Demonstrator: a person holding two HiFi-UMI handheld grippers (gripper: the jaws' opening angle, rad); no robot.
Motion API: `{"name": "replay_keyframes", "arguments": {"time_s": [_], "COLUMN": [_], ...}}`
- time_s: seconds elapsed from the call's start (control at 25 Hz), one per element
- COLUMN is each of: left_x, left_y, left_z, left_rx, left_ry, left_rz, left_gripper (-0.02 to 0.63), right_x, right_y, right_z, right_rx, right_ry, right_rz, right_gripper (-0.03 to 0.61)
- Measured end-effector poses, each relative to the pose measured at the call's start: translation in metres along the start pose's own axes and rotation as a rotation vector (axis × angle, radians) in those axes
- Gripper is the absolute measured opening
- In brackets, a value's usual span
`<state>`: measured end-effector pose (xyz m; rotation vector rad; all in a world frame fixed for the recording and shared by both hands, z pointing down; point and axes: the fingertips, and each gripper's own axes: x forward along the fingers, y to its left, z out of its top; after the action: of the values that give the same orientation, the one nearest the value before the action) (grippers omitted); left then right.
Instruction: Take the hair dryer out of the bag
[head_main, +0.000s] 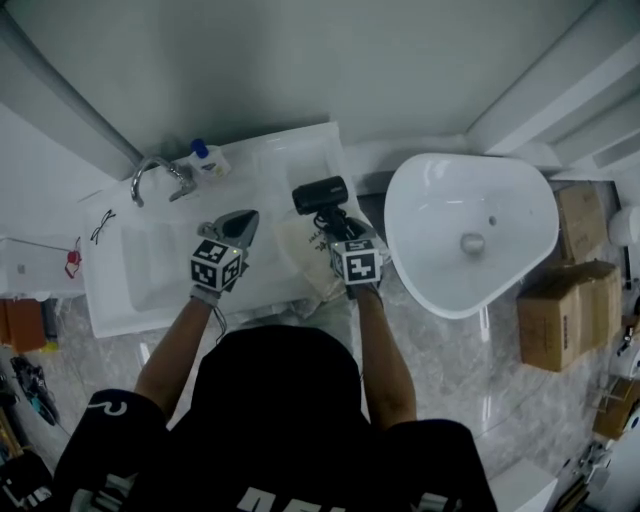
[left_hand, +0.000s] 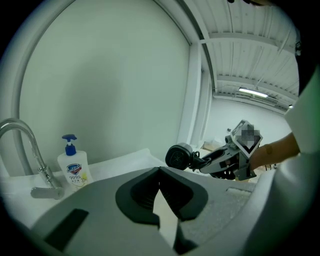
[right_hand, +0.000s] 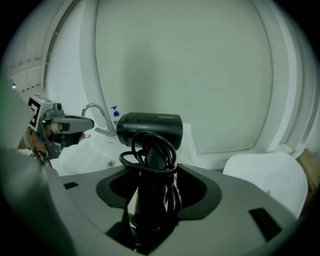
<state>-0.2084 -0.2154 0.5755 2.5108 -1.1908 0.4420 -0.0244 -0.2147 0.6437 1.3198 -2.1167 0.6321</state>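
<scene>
The black hair dryer (head_main: 320, 194) hangs above the white counter, its cord looped round the handle. My right gripper (head_main: 332, 224) is shut on that handle, and in the right gripper view the dryer's barrel (right_hand: 150, 129) stands just past the jaws (right_hand: 150, 175). A cream bag (head_main: 303, 264) lies crumpled on the counter under the right gripper, and the dryer is clear of it. My left gripper (head_main: 243, 220) hovers left of the dryer with its jaws shut and nothing held (left_hand: 160, 174). From the left gripper view the dryer (left_hand: 179, 156) shows at mid right.
A sunken sink (head_main: 150, 268) with a chrome faucet (head_main: 155, 176) and a soap bottle (head_main: 208, 158) lies at the counter's left. A large white basin (head_main: 470, 230) stands to the right. Cardboard boxes (head_main: 555, 310) sit on the floor at far right.
</scene>
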Motion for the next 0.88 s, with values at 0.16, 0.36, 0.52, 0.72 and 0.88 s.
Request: {"name": "replay_keyframes", "arguments": {"time_s": [0.16, 0.36, 0.52, 0.72, 0.88], "left_x": [0.003, 0.006, 0.006, 0.006, 0.005], "left_y": [0.001, 0.003, 0.004, 0.006, 0.008], "left_z": [-0.004, -0.011, -0.018, -0.026, -0.027], "left_rx": [-0.003, -0.012, -0.018, -0.028, -0.032], "left_ry": [0.005, 0.016, 0.028, 0.040, 0.038], "left_rz": [-0.007, -0.007, -0.007, -0.005, -0.003], "left_gripper": [0.000, 0.000, 0.000, -0.001, 0.000], "right_x": [0.023, 0.044, 0.055, 0.066, 0.069], "right_y": [0.003, 0.002, -0.002, -0.002, -0.002], "right_z": [-0.019, -0.049, -0.073, -0.099, -0.101], "right_rx": [0.012, 0.005, 0.020, 0.020, -0.028], "right_ry": [0.057, 0.119, 0.166, 0.209, 0.238], "right_rz": [0.000, -0.006, -0.020, -0.037, -0.065], "right_gripper": [0.225, 0.225, 0.225, 0.227, 0.236]}}
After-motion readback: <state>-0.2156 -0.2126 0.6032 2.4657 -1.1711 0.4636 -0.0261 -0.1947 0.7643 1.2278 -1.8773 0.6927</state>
